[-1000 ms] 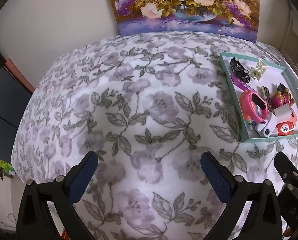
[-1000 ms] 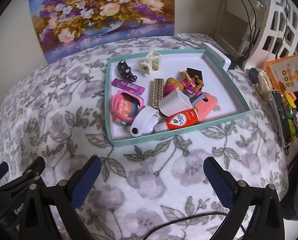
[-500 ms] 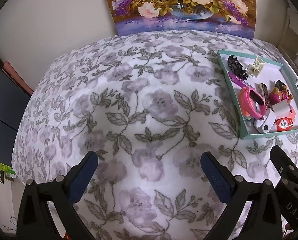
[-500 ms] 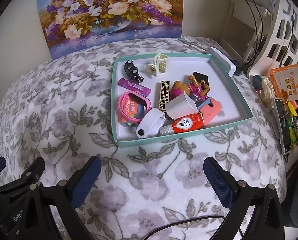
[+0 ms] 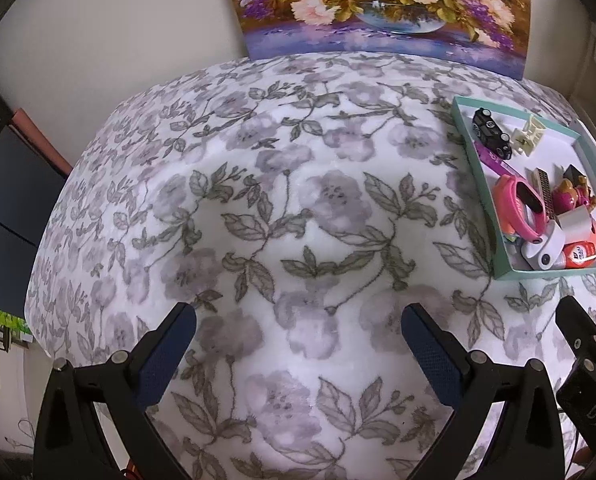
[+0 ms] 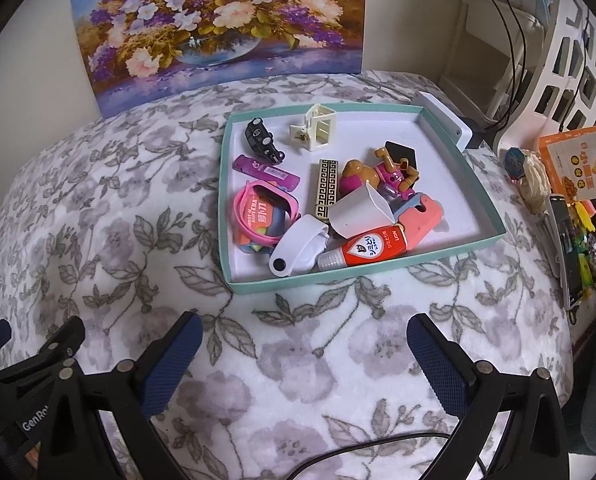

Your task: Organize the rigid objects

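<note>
A teal-rimmed tray (image 6: 450, 254) (image 5: 554, 271) sits on the floral cloth and holds several small items: a pink watch band (image 6: 264, 210), a white band (image 6: 298, 250), a red-orange tube (image 6: 368, 250), a black toy car (image 6: 263, 142), a cream clip (image 6: 318, 128), a purple stick (image 6: 266, 170) and a toy figure (image 6: 382, 174). My right gripper (image 6: 300, 354) is open and empty, just in front of the tray's near edge. Well to the tray's left, my left gripper (image 5: 300, 346) hangs open over bare cloth, holding nothing.
A flower painting (image 6: 218, 28) leans on the wall behind the table. To the right stand a white rack (image 6: 570, 56), cables, an orange box (image 6: 578, 164) and a phone (image 6: 570, 252). A black cable (image 6: 338, 452) lies near my right gripper. The floral table (image 5: 218, 200) drops off at left.
Both grippers have drawn back and up a little, so the tray looks smaller and farther. Nothing in the tray moved; both stay open.
</note>
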Action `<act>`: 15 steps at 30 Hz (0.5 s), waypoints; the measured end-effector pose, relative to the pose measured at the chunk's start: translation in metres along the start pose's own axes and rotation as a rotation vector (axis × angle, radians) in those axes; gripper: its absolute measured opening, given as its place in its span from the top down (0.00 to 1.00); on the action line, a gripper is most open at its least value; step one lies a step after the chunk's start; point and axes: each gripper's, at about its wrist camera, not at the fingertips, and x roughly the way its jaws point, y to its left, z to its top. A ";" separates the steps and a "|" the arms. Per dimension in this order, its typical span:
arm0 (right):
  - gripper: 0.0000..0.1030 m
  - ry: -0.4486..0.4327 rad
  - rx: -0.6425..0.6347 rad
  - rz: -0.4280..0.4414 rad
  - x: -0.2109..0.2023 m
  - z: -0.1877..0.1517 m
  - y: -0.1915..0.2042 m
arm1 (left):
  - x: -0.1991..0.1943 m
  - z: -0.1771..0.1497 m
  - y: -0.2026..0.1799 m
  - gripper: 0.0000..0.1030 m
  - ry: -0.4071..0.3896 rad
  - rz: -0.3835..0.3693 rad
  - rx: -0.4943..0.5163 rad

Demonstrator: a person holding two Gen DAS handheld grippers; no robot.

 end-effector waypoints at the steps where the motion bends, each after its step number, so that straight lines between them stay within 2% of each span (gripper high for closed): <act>1: 0.00 0.000 0.000 -0.001 0.000 0.000 0.000 | 0.000 0.000 0.001 0.01 0.000 0.005 -0.005; 15: 0.00 0.008 0.019 -0.011 0.001 -0.001 -0.003 | 0.002 0.002 0.012 0.01 0.008 0.021 -0.067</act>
